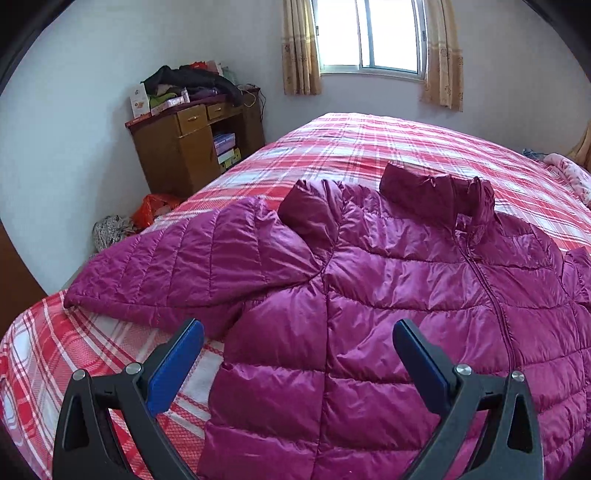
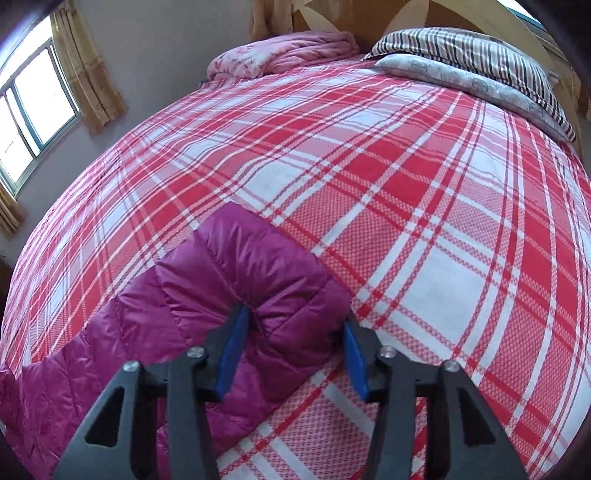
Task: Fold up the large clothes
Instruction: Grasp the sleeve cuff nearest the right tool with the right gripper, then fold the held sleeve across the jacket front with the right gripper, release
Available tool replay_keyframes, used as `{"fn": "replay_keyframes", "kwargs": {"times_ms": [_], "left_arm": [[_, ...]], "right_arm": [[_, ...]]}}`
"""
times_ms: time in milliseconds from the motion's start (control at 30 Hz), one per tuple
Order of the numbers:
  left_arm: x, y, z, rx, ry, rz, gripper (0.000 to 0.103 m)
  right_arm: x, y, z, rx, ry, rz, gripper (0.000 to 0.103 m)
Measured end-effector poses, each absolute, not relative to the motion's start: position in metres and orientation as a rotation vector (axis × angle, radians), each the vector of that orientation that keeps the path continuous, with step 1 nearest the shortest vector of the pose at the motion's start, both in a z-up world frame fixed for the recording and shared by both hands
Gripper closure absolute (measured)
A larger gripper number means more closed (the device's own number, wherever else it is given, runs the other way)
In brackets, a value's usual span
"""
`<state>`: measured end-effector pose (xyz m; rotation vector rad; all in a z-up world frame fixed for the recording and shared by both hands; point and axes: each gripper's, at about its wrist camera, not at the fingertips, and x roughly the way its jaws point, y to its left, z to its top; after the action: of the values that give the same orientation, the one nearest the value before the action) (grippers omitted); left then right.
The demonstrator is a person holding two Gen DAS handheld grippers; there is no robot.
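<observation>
1. A wide bed covered with a red-and-white plaid sheet (image 2: 424,206) fills both views; pale walls stand around it.
2. A shiny magenta quilted puffer jacket (image 1: 369,280) lies spread on the sheet, front up, zipped, collar toward the window side, with one sleeve reaching toward the bed's edge.
3. The left wrist view alone shows a bright sliding window (image 1: 369,35) flanked by tan patterned curtains (image 1: 299,48), and a brown wooden cabinet with drawers (image 1: 184,147) in the corner, piled with dark clothes and boxes. An orange plastic bag (image 1: 151,208) lies on the floor beside it.
4. The right wrist view alone shows the head of the bed: a folded pink floral quilt (image 2: 280,51), and a black-and-white striped pillow (image 2: 461,51) lying on a grey patterned pillow (image 2: 472,83).
5. The left tongs (image 1: 295,334), black with blue pads, stand wide apart above the jacket's lower body, holding nothing.
6. The right tongs (image 2: 293,319) straddle the end of the jacket's other sleeve (image 2: 258,273), partly closed, their pads pressing into the puffy fabric from both sides.
</observation>
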<state>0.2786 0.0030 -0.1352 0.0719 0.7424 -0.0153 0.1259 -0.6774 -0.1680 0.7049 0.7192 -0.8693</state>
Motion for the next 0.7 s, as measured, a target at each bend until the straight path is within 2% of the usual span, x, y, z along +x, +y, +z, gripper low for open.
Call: {"fn": "replay_keyframes", "kwargs": {"times_ms": [33,100,133,233,400,567,700], "left_arm": [[0.279,0.002,-0.14,0.067,0.752,-0.014,0.001],[0.281,0.001,-0.152,0.067,0.779,-0.013,0.001],[0.281,0.0,-0.156,0.072,0.792,-0.017,0.001],[0.278,-0.001,-0.155,0.082,0.797,-0.031,0.001],[0.264,0.014,-0.129,0.053,0.719,-0.054,0.001],[0.257,0.036,-0.115,0.059,0.651,-0.008,0.001],[0.259,0.059,-0.115,0.005,0.647,0.029,0.001]], "right_arm": [[0.127,-0.677,-0.168,0.699,0.724,-0.871,0.062],[0.13,-0.673,-0.165,0.657,0.735,-0.846,0.084],[0.133,-0.668,-0.162,0.62,0.745,-0.835,0.087],[0.133,-0.651,-0.144,0.52,0.731,-0.846,0.089],[0.132,-0.599,-0.081,0.35,0.609,-0.763,0.089],[0.153,-0.507,-0.017,0.197,0.525,-0.551,0.089],[0.178,-0.416,0.007,0.101,0.509,-0.345,0.089]]}}
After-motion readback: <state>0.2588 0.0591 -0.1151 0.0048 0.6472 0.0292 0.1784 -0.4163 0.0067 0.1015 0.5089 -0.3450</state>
